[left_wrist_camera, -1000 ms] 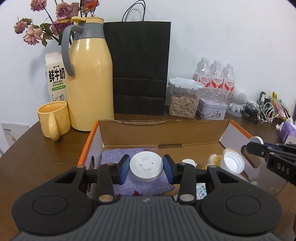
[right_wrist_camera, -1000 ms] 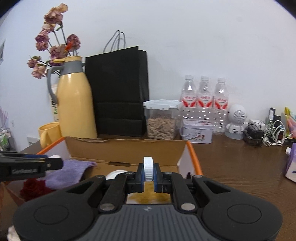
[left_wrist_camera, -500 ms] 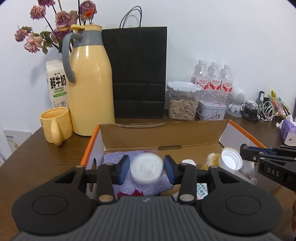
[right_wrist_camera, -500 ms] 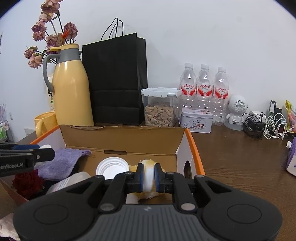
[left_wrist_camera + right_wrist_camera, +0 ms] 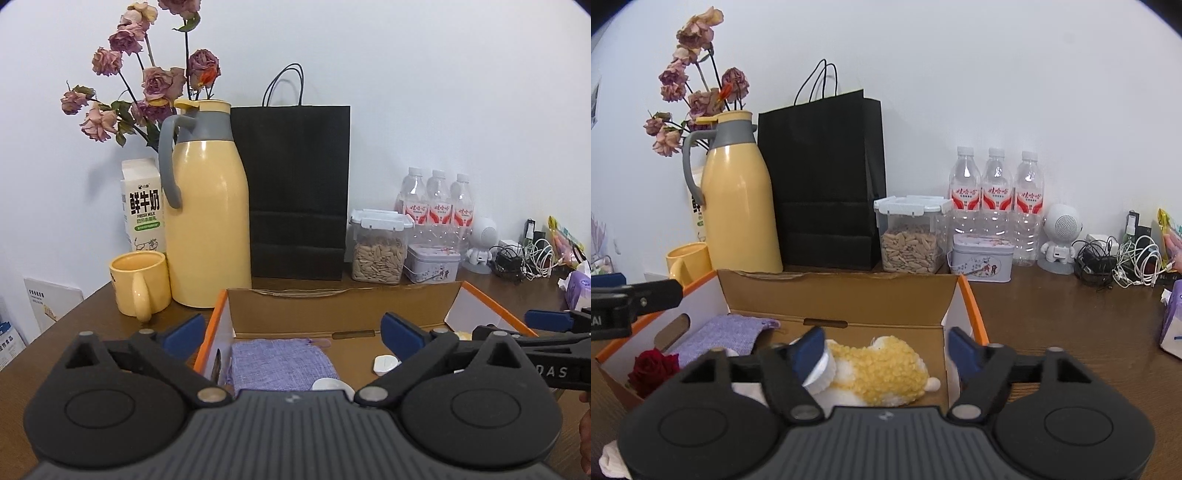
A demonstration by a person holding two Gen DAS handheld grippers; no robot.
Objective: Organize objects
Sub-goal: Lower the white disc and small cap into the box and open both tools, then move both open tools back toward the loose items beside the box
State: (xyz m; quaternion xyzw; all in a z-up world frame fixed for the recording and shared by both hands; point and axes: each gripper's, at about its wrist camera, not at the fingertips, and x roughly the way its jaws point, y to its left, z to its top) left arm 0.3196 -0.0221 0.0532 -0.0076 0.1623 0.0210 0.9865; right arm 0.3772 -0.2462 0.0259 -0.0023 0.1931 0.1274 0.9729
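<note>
An open cardboard box with orange edges [image 5: 332,314] [image 5: 842,299] sits in front of me. It holds a purple cloth [image 5: 277,365] [image 5: 720,334], a yellow and white plush toy [image 5: 882,369], a red rose [image 5: 652,369] and small white lids [image 5: 386,363]. My left gripper [image 5: 293,334] is open and empty above the box's left part. My right gripper [image 5: 886,350] is open above the plush toy; a white ribbed cap [image 5: 820,373] lies by its left finger.
Behind the box stand a yellow thermos jug [image 5: 205,229], a yellow mug [image 5: 138,282], a milk carton [image 5: 142,203], a black paper bag [image 5: 295,192], a jar of seeds [image 5: 378,251], a tin [image 5: 432,264], three water bottles [image 5: 995,199] and tangled cables [image 5: 1119,262].
Both grippers opened and lifted back. The left let go of the round white lid, the right let go of the white cap; both now lie in the box.
</note>
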